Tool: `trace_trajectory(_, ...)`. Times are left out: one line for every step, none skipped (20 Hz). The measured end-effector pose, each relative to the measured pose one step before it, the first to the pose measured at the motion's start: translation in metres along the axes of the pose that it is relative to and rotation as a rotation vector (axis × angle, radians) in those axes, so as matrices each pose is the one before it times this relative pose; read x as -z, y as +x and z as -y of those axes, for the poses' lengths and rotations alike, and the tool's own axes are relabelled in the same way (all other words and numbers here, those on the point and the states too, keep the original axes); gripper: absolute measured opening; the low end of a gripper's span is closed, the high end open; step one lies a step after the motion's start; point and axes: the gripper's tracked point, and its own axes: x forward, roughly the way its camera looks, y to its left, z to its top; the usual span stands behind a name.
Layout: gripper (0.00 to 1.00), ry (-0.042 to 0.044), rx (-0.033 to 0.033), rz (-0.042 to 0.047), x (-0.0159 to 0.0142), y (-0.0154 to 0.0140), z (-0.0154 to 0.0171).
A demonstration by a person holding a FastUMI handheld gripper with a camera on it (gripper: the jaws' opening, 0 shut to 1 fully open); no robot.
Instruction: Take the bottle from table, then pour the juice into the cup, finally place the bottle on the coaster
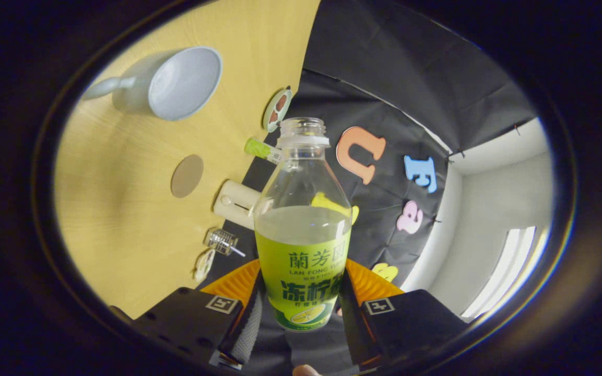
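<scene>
Clear plastic, uncapped and roughly half full of juice, the bottle (302,224) sits clamped between both fingers of the hand-held gripper (301,308), held low on its labelled body; it looks light, smooth, squeezable and easy to spill. Its base is hidden. Beyond, the cup (175,83) and round coaster (186,175) rest on the desk (118,209).

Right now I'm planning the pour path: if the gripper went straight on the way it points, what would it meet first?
The gripper is shut on the bottle; beyond it, the line seems to reach the booth's black cloth wall, though depth is unclear.
</scene>
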Motion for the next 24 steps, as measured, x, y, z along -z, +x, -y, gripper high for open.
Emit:
trace_trajectory(0.73, 0.07612, -0.03642, -0.00463, 0.00197, 0.00150, -0.00758)
trace_trajectory(0.73, 0.07603, -0.03747, -0.00490, 0.00174, 0.00188, -0.00761)
trace_trajectory(0.74, 0.08302, -0.04674, 0.00023, 0.00022, 0.00075, -0.00568)
trace_trajectory(0.74, 0.08780, -0.05379, 0.00035, 0.00211, 0.00051, -0.00921)
trace_trajectory(0.74, 0.08439, -0.04364, 0.00310, -0.00009, -0.00057, -0.00964)
trace_trajectory(0.74, 0.07540, -0.03107, 0.00701, -0.00057, -0.00138, -0.00407)
trace_trajectory(0.74, 0.07302, -0.02032, 0.00899, -0.00172, -0.00293, -0.00071)
trace_trajectory(0.74, 0.07854, -0.02344, 0.01112, -0.00230, 0.00263, -0.00656)
trace_trajectory(0.74, 0.08435, -0.03000, 0.00758, 0.00102, -0.00091, -0.00336)
trace_trajectory(0.74, 0.08761, -0.03520, 0.00563, 0.00254, -0.00308, -0.00539)
trace_trajectory(0.74, 0.09280, -0.03614, 0.00859, 0.00115, -0.00269, -0.00535)
trace_trajectory(0.74, 0.10272, -0.03519, 0.00977, 0.00034, -0.00213, -0.00372)
trace_trajectory(0.74, 0.10336, -0.03193, 0.01156, 0.00042, -0.00184, -0.00181)
trace_trajectory(0.74, 0.09429, -0.02074, 0.01609, -0.00117, -0.00247, 0.00223)
trace_trajectory(0.74, 0.07032, -0.00116, 0.02639, -0.00151, -0.00373, 0.00821)
trace_trajectory(0.74, 0.04975, 0.00634, 0.03304, -0.00590, -0.00084, 0.00872)
trace_trajectory(0.74, 0.04361, 0.00235, 0.03356, -0.00495, -0.00167, 0.00555)
trace_trajectory(0.74, 0.03944, -0.00189, 0.03182, -0.00544, 0.00007, 0.00565)
trace_trajectory(0.74, 0.04586, -0.01069, 0.02447, -0.00346, 0.00107, 0.00317)
trace_trajectory(0.74, 0.04719, -0.01097, 0.01828, -0.00457, 0.00059, 0.00278)
trace_trajectory(0.74, 0.04086, -0.01439, 0.01369, -0.00452, 0.00188, 0.00211)
trace_trajectory(0.74, 0.03255, -0.01215, 0.00797, -0.00555, 0.00316, 0.00282)
trace_trajectory(0.74, 0.02969, -0.01820, 0.01123, -0.00602, 0.00439, 0.00126)
trace_trajectory(0.74, 0.02884, -0.01593, 0.00802, -0.00549, 0.00674, 0.00010)
